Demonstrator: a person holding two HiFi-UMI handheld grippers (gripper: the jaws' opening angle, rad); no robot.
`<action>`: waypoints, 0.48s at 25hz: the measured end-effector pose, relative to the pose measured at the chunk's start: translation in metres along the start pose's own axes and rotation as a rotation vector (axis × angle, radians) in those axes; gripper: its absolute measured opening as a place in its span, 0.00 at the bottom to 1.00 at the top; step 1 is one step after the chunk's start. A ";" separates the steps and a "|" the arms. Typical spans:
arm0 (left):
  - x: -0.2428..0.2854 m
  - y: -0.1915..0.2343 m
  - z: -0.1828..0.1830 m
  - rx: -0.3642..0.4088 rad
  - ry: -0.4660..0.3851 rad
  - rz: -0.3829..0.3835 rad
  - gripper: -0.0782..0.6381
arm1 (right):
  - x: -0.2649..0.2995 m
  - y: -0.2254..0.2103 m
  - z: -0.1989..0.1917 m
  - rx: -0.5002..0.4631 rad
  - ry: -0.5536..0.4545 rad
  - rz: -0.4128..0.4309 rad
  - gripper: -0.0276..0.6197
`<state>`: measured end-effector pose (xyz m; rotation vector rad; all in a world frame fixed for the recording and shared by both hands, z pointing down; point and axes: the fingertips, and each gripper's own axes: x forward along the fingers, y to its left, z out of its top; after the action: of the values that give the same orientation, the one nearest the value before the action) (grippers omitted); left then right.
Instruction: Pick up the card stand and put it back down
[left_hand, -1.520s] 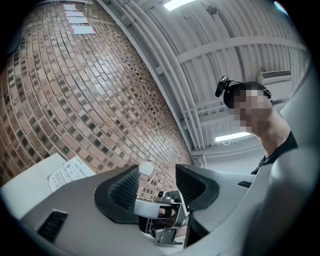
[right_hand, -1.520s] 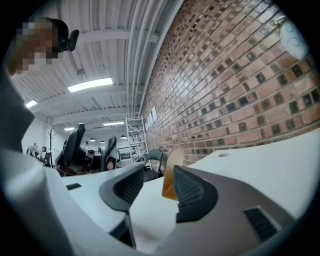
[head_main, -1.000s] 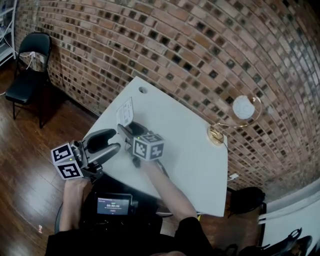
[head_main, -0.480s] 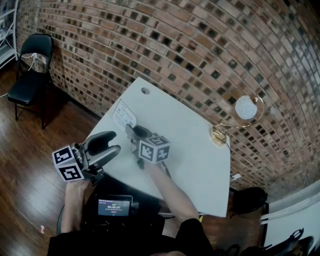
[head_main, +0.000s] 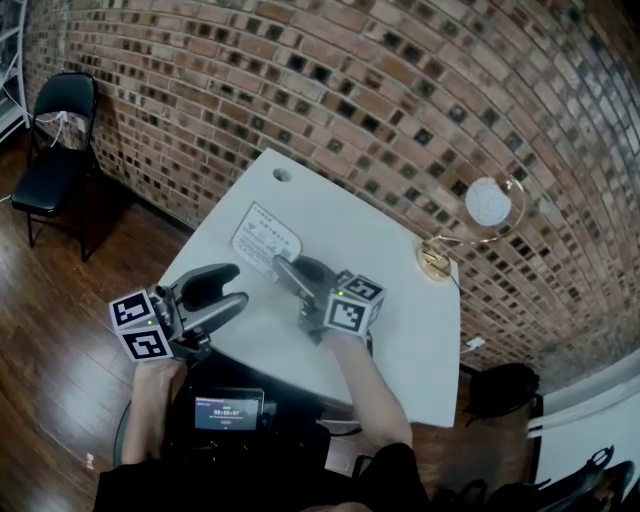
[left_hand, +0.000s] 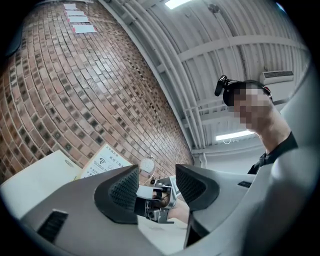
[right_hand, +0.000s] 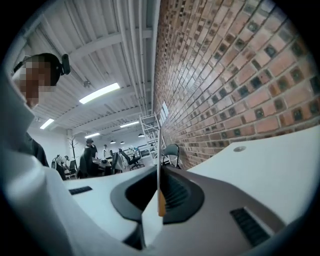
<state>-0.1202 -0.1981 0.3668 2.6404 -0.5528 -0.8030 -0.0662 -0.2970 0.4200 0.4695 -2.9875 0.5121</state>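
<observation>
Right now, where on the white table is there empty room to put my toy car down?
Two bare patches: the wide stretch of table between the card stand and the gold lamp, and the near right corner beside the right gripper. It is crowded at the near left edge, where the left gripper hovers open and the right one pinches the card stand.

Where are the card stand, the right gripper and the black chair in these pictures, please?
card stand (head_main: 262, 238): head view, its printed face.
right gripper (head_main: 283, 266): head view, between its fingertips.
black chair (head_main: 68, 92): head view, its backrest.
</observation>
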 end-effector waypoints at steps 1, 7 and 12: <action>0.003 -0.001 -0.002 -0.001 0.007 -0.005 0.42 | -0.008 0.003 0.004 -0.013 -0.002 0.006 0.08; 0.027 -0.010 -0.017 -0.013 0.046 -0.042 0.42 | -0.051 0.015 0.022 -0.071 -0.004 0.014 0.08; 0.051 -0.023 -0.027 -0.021 0.082 -0.108 0.42 | -0.088 0.013 0.028 -0.094 -0.018 0.000 0.08</action>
<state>-0.0591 -0.1958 0.3549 2.6887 -0.3813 -0.7222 0.0123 -0.2697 0.3783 0.4684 -3.0118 0.3675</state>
